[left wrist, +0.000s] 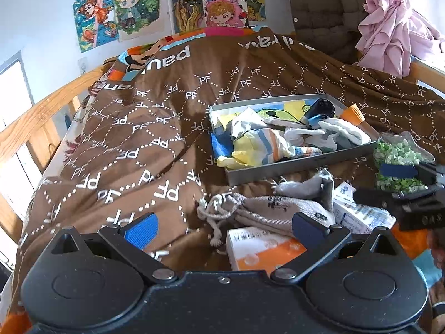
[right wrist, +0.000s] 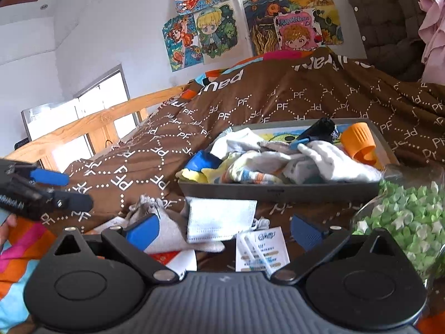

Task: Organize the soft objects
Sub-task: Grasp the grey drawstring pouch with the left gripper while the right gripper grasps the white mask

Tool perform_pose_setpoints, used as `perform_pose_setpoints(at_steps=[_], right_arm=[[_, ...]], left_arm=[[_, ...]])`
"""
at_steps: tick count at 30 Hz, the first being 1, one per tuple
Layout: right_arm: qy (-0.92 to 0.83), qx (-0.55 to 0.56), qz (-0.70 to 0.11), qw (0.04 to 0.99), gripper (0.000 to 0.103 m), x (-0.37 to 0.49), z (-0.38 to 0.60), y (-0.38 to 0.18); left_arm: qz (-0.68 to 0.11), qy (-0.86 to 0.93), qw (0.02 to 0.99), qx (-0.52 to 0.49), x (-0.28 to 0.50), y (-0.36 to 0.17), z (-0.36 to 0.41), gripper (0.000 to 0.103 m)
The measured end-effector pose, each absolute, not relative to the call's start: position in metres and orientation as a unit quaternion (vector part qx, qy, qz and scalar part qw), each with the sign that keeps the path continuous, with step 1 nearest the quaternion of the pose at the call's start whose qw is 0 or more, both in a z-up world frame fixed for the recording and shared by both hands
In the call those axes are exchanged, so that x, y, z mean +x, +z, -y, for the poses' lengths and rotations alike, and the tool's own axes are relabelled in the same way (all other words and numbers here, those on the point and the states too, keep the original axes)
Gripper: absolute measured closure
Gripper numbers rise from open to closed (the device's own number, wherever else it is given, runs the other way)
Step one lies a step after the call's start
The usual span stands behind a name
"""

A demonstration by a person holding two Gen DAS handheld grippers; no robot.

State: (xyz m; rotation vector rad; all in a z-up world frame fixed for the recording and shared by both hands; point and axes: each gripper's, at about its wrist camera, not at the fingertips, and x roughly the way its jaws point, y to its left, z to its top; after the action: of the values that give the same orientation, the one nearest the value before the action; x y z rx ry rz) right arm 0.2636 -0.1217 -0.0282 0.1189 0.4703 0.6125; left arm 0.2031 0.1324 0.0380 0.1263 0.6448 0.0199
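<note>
Both the left hand-held gripper (left wrist: 222,229) and right hand-held gripper (right wrist: 224,232) hang released, jaws spread. A grey drawstring cloth pouch (left wrist: 267,208) lies between the left fingers; a white face mask (right wrist: 219,220) lies ahead of the right, before the shallow grey tray (right wrist: 278,190) of socks on the brown patterned bed quilt (left wrist: 125,144).
</note>
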Motion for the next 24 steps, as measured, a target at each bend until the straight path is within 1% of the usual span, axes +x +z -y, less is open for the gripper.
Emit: perform_pose_setpoints(at_steps=[7, 13, 21, 24], right_arm=[[0.285, 0.077, -0.235, 0.926, 0.000, 0.275, 0.128, -0.031], [0.285, 0.100, -0.249, 0.920, 0.000, 0.287, 0.132, -0.033], [0.305, 0.125, -0.270, 0.905, 0.000, 0.301, 0.114, -0.033], [0.309, 0.124, -0.267, 0.905, 0.000, 0.303, 0.106, -0.033]], left_arm=[[-0.320, -0.028, 0.945, 0.058, 0.229, 0.024, -0.129, 0.001], [-0.332, -0.086, 0.939, 0.033, 0.255, 0.009, -0.125, 0.001], [-0.367, -0.167, 0.915, 0.008, 0.279, -0.014, -0.121, 0.001], [-0.364, -0.170, 0.916, -0.003, 0.282, -0.018, -0.124, 0.002]])
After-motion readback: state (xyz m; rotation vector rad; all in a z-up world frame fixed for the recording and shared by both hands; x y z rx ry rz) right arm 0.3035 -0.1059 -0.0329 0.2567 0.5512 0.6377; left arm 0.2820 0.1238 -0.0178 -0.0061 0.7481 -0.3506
